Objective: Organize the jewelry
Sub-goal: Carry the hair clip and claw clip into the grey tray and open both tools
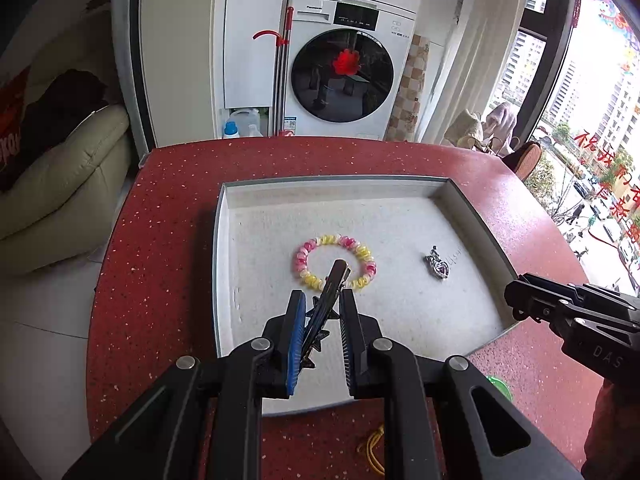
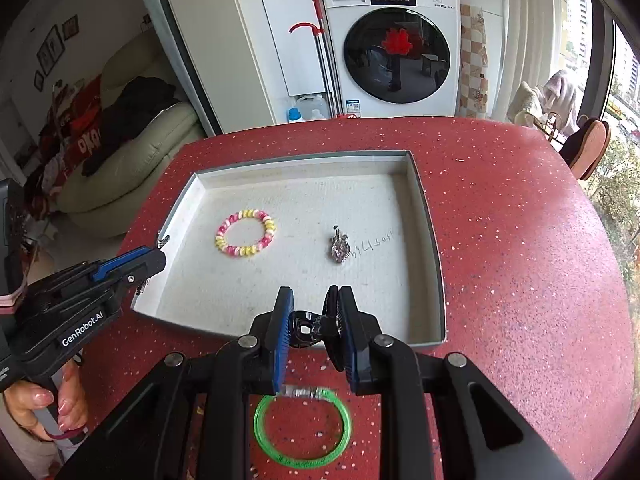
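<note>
A hair clip (image 1: 326, 304) is gripped lengthwise by the left gripper (image 1: 320, 320) over the tray's (image 1: 340, 181) near edge; a dark ornament (image 2: 308, 326) is pinched by the right gripper (image 2: 310, 320), near edge too.

A white washing machine (image 2: 394, 46) faces a cream sofa (image 2: 132, 148); bright window (image 1: 592, 92), perhaps daylight.

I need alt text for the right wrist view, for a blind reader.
The right claw grips a dark hair claw clip at the near edge of a white tray holding a pink-yellow coil bracelet and a silver pendant. A green bangle lies on the red table.
</note>
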{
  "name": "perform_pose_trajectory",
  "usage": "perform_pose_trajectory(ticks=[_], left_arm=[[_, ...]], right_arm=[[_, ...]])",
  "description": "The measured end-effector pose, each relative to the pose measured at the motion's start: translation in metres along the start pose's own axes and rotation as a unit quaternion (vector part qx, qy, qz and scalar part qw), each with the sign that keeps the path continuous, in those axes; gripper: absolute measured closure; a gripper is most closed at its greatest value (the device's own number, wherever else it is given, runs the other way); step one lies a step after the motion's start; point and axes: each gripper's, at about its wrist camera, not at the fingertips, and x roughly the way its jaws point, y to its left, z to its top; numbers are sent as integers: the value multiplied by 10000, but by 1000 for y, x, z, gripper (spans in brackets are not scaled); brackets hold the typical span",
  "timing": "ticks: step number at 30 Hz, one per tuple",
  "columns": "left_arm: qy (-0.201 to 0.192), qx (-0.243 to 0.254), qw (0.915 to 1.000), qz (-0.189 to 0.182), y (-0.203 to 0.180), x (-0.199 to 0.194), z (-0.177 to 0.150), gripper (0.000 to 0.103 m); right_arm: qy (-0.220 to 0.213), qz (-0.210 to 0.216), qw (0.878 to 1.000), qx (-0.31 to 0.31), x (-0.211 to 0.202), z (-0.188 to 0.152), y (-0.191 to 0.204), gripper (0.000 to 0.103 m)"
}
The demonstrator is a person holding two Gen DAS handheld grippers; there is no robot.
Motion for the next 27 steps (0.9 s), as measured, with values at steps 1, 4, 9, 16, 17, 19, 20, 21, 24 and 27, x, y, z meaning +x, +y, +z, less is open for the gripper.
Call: perform_pose_trajectory(ticks=[1,4,9,16,17,19,20,21,24,27], left_arm=[[16,-13,10000,28,0,5,4,68],[72,-51,9999,148,0,21,15,68],[206,-113,9992,313,1,46,22,68],[350,34,9982,487,-4,69,19,68],[373,65,9980,504,-5,71,18,68],[425,122,9977,518,-7,75,17,68],[452,149,9974,533,-8,77,16,68],[469,172,9972,557,-10,78,15,68],[475,241,9963,676,-13,81,14,68],[571,254,9958,665,-15,85,13,68]], right_arm=[[14,4,10000,61,6,5,-4,78],[10,-22,9998,198,23,19,-15,78],[25,-106,9990,424,51,41,-30,78],[151,-313,9977,586,85,51,-43,78],[173,-325,9976,587,88,50,-43,78],[208,-371,9975,567,93,47,-43,78],[225,-384,9974,562,95,46,-43,78],[242,-383,9974,564,96,45,-43,78],[232,-459,9973,523,97,43,-42,78],[225,-472,9974,494,96,41,-41,77]])
